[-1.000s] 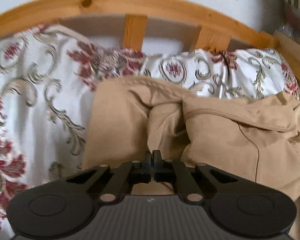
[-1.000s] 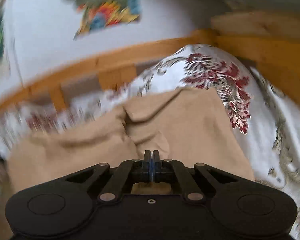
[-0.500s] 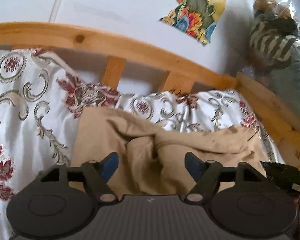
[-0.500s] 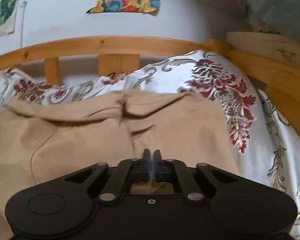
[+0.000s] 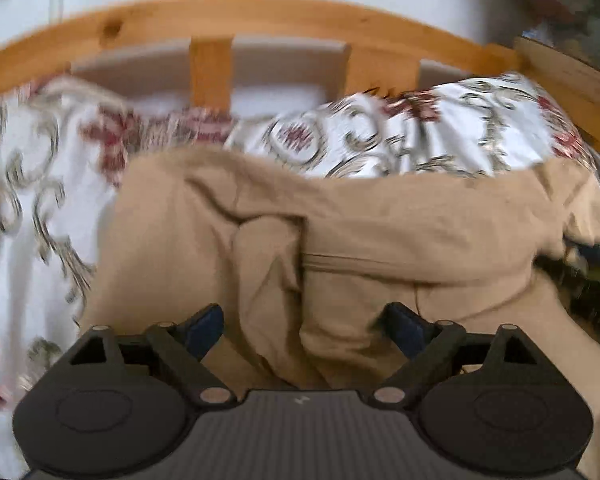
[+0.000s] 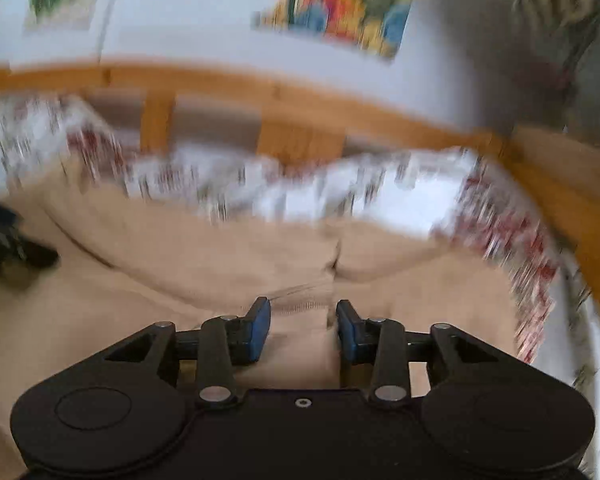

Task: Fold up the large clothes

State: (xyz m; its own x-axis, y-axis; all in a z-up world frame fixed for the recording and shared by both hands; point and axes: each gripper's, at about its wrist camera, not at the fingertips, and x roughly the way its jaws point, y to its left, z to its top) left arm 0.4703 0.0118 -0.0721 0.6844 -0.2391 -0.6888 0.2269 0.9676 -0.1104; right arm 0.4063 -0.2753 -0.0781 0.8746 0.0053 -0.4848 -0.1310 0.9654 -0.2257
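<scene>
Fingers [image 5: 204, 330] of the left gripper [image 5: 304, 328] have just spread wide over soft, creased tan cloth [image 5: 380, 232]. Right gripper [image 6: 303, 324] has just been parting too, seemingly clear of the blurred fold between its pads.

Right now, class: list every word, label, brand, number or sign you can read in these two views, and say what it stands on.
None can be read.
Wall pictures: colours only, too blurred for any lettering.
Left tool: one small pale mark on its body, too small to read.
Tan garment: no label visible.

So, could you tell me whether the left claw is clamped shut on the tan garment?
No, the left claw stands wide open, with the tan garment loose between its pads.
</scene>
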